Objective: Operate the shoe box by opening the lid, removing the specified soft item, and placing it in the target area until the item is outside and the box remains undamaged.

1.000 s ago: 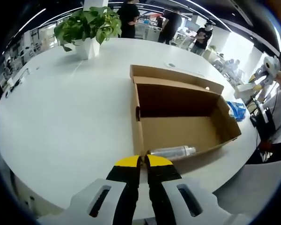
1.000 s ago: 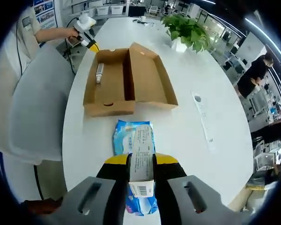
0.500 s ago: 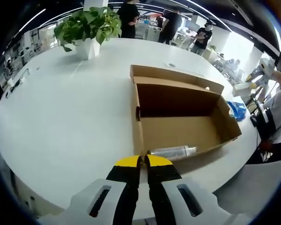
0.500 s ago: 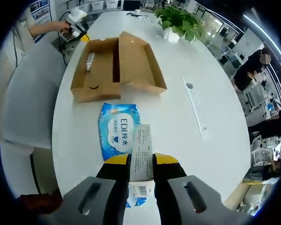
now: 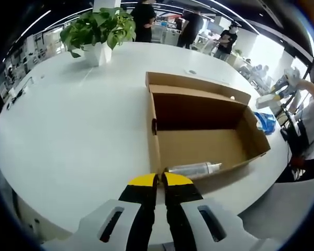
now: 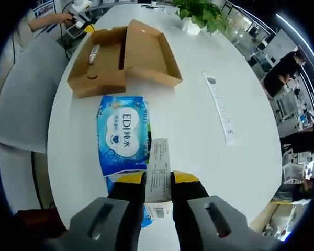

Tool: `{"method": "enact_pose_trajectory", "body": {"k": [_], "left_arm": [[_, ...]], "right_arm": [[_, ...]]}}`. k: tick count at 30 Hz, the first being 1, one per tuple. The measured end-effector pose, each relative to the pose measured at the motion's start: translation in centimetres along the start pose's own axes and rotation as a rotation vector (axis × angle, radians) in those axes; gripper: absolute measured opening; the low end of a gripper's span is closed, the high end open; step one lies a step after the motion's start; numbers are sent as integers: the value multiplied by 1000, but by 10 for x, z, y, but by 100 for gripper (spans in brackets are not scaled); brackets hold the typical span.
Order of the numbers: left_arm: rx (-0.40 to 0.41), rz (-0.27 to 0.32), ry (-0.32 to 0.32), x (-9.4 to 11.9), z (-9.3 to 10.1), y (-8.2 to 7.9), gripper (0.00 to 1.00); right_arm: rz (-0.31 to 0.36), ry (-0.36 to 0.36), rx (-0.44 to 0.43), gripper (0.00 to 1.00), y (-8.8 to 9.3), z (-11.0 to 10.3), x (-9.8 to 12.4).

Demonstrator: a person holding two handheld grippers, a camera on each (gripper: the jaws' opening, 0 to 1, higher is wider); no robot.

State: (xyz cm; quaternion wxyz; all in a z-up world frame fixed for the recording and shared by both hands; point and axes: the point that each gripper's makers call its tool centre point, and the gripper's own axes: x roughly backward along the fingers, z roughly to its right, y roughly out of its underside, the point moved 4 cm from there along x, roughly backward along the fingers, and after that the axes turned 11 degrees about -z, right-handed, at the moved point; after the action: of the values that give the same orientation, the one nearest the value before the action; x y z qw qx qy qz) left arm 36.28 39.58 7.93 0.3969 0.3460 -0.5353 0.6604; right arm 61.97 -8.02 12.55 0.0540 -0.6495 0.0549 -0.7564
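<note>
Now, going from the biggest thing to the smallest:

Table: a large white oval table (image 5: 68, 136) carries everything; a green potted plant in a white pot (image 5: 98, 32) stands at its far end, well apart from the box.

Box: the brown cardboard shoe box (image 5: 199, 130) lies open, with its lid folded back flat beside the tray. No tear or crush is visible on it. A clear, tube-shaped item (image 5: 192, 168) lies inside along one wall.

Soft item: the blue and white soft pack of wet wipes (image 6: 123, 133) is already outside the box, flat on the white table, near the box end and just in front of the right gripper.

Right gripper: the right gripper (image 6: 157, 180) with yellow tips is closed on a white paper label with a barcode (image 6: 158, 180); whether this label is attached to the pack I cannot tell.

Left gripper: the left gripper (image 5: 160, 180) has its yellow-tipped jaws pressed together and holds nothing; it rests just before the near wall of the box.

Risk: I judge that if the label is joined to the pack, pulling the gripper away while it is closed may drag the pack out of the target area or tear the label. Also, the left gripper is very near the cardboard wall, so a careless push could dent it.
</note>
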Motion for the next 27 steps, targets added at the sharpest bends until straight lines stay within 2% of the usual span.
{"method": "enact_pose_trajectory", "body": {"k": [13,15,19,27], "left_arm": [[13,-2,-1,0,0,0,3],[18,-1,-1,-1,0,0,3],[17,-6,-5,-1,1,-1,3],[12,-14,-20,-2,1,-1,3]], "right_arm": [[-17,-36,-18,17,24,12,-37],[10,-37,-46,17,24,17,-33],[-45,-34,1,17,38,19,-38],[-130,-29,23,17,67,19,-48]]}}
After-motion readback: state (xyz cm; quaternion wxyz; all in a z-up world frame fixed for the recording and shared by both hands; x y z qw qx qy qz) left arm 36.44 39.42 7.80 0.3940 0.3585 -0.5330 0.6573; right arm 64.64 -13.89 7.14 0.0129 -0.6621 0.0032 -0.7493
